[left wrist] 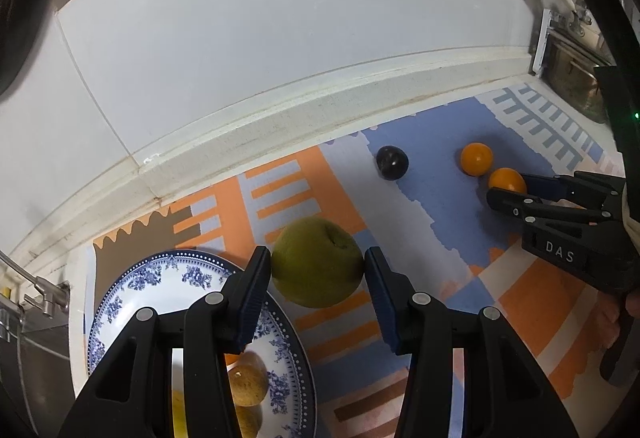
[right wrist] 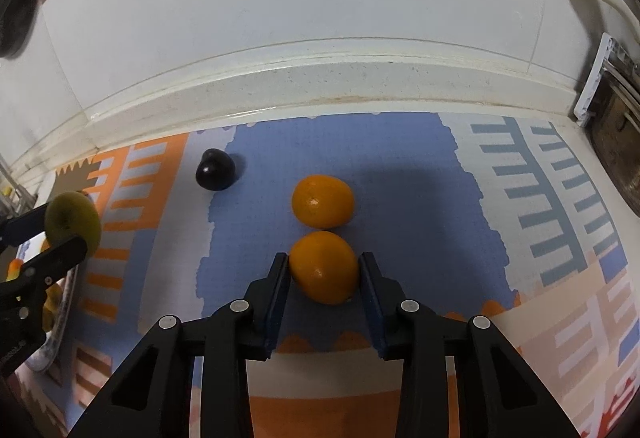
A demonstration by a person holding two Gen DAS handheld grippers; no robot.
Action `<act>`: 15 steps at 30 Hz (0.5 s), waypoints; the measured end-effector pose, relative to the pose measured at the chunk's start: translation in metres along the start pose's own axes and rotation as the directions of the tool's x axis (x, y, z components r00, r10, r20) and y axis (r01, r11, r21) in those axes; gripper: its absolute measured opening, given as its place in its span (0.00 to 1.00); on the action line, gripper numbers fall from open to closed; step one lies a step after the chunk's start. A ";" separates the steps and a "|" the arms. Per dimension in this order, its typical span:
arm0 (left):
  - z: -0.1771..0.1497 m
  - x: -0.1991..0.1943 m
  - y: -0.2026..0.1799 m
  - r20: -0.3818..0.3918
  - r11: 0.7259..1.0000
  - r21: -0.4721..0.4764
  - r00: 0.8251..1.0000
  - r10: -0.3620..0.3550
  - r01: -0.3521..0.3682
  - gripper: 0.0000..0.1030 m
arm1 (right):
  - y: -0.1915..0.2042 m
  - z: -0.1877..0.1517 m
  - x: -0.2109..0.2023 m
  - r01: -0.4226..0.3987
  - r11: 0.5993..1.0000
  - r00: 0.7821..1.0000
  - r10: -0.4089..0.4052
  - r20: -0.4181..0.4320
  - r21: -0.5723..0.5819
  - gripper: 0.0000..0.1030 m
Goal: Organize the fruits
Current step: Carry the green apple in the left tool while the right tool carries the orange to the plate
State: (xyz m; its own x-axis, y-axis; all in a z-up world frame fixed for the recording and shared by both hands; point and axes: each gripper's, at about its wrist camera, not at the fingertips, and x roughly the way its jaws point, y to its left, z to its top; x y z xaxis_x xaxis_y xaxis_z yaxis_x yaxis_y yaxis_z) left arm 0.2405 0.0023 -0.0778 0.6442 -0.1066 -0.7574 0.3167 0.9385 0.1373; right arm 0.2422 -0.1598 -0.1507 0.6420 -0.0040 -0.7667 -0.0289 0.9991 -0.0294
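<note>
Left gripper (left wrist: 318, 270) pinched a green pear (left wrist: 317, 262) between its pads, held above the patterned mat (left wrist: 440, 173), just beside the blue-and-white plate (left wrist: 176, 278). Plate held brown and yellow fruit, partly hidden. Right gripper (right wrist: 324, 270) straddled the near orange (right wrist: 323, 266); left pad touched it, right pad showed a thin gap, orange resting on mat. Second orange (right wrist: 322, 201) lay touching it behind. Dark plum (right wrist: 215, 170) sat apart, nearer the wall.

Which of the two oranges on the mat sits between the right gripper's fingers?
The nearer orange, flanked by the right gripper fingers. The other orange lies just beyond it toward the wall, outside the fingers.
</note>
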 end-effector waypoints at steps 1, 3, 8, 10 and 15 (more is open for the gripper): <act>-0.001 -0.002 0.000 0.004 1.000 -0.006 1.000 -0.005 0.005 0.46 | 0.001 -0.001 -0.003 -0.002 1.000 1.000 0.002 0.007 -0.003 0.35; -0.002 -0.005 0.003 0.011 1.000 -0.020 1.000 -0.016 0.016 0.45 | 0.004 -0.003 -0.011 -0.019 1.000 1.000 0.019 0.018 -0.004 0.35; -0.007 -0.022 0.010 0.049 0.997 -0.064 0.998 -0.041 0.044 0.44 | 0.016 -0.008 -0.034 -0.056 0.998 0.997 0.058 0.049 -0.030 0.35; -0.009 -0.031 0.014 0.066 0.995 -0.081 0.997 -0.047 0.052 0.44 | 0.024 -0.010 -0.044 -0.079 0.996 0.995 0.081 0.063 -0.047 0.35; -0.013 -0.050 0.026 0.103 0.990 -0.118 0.993 -0.059 0.071 0.44 | 0.040 -0.014 -0.065 -0.129 0.988 0.987 0.136 0.087 -0.080 0.35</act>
State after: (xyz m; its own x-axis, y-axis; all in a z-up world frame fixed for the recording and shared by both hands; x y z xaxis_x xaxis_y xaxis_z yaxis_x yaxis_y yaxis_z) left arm 0.2070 0.0359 -0.0443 0.6929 -0.1951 -0.6941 0.2774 0.9607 0.0069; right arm 0.1884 -0.1198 -0.1108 0.6963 0.1350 -0.7049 -0.1727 0.9848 0.0181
